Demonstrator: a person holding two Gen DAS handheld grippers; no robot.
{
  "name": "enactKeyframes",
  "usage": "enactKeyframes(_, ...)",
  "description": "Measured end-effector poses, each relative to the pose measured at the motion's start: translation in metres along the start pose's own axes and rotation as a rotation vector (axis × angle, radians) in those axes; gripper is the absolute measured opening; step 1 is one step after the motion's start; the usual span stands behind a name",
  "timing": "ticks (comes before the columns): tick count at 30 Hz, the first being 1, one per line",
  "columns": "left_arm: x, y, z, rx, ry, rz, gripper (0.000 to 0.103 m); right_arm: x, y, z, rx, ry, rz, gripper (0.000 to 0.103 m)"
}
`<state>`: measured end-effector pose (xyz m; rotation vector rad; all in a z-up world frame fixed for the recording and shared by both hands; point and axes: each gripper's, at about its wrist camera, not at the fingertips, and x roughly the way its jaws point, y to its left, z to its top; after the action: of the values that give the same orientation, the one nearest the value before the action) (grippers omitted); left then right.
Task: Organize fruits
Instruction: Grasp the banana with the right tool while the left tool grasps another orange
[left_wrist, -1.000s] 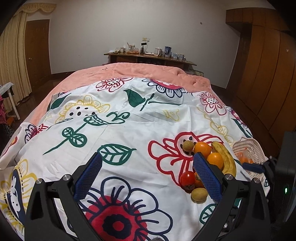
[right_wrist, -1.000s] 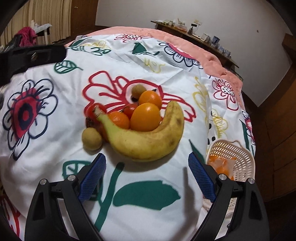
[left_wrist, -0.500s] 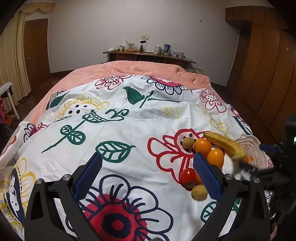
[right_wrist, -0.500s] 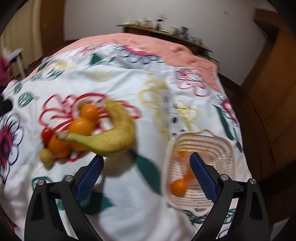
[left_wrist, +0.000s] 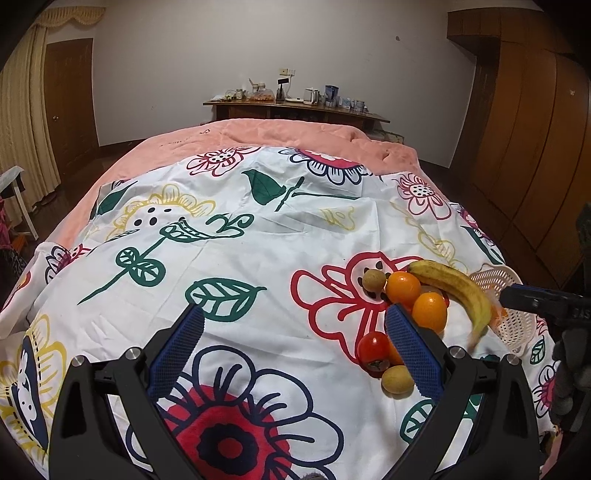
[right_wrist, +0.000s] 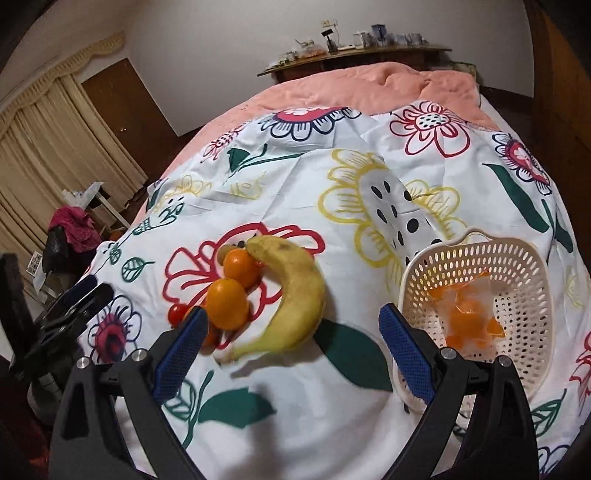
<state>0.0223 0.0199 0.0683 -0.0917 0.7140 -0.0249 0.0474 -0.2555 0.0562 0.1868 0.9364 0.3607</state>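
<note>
A pile of fruit lies on a flowered bedsheet (left_wrist: 258, 258): a banana (right_wrist: 295, 291) (left_wrist: 454, 291), two oranges (right_wrist: 227, 302) (left_wrist: 428, 310), a red tomato (left_wrist: 373, 347), and small brown fruits (left_wrist: 397, 378). A white perforated basket (right_wrist: 476, 254) (left_wrist: 517, 325) holds orange pieces in clear wrap. My right gripper (right_wrist: 291, 354) is open and empty, above the sheet between banana and basket. My left gripper (left_wrist: 295, 354) is open and empty, left of the fruit pile.
The bed has a pink blanket (left_wrist: 295, 136) at its far end. A wooden sideboard (left_wrist: 295, 109) with cups stands behind. Wooden wardrobes (left_wrist: 535, 129) line the right side. Curtains (right_wrist: 55, 147) and a small table with clothes are at the left.
The right gripper has swung right from over the banana toward the basket, then settled between them. The banana has shifted, its stem now pointing toward me. The left gripper has stayed still.
</note>
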Motion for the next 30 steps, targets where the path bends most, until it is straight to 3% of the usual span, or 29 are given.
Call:
enactKeyframes(7, 0.002, 0.001, -0.001, 0.002, 0.006, 0.0, 0.1, 0.03, 0.008, 0.01, -0.023, 0.044, -0.051, 0.093)
enactKeyframes(14, 0.007, 0.001, -0.002, 0.001, 0.022, -0.019, 0.1, 0.055, 0.025, 0.016, -0.122, 0.092, -0.199, 0.076)
enactKeyframes(18, 0.01, 0.0, -0.003, 0.009, 0.031, -0.026, 0.1, 0.067, 0.028, 0.017, -0.136, 0.131, -0.201, 0.059)
enactKeyframes(23, 0.018, -0.004, -0.002, 0.024, 0.05, -0.044, 0.1, 0.064, 0.025, 0.016, -0.126, 0.123, -0.202, 0.045)
enactKeyframes(30, 0.029, -0.023, 0.002, 0.075, 0.079, -0.085, 0.1, 0.049, 0.017, 0.011, -0.07, 0.083, -0.141, 0.034)
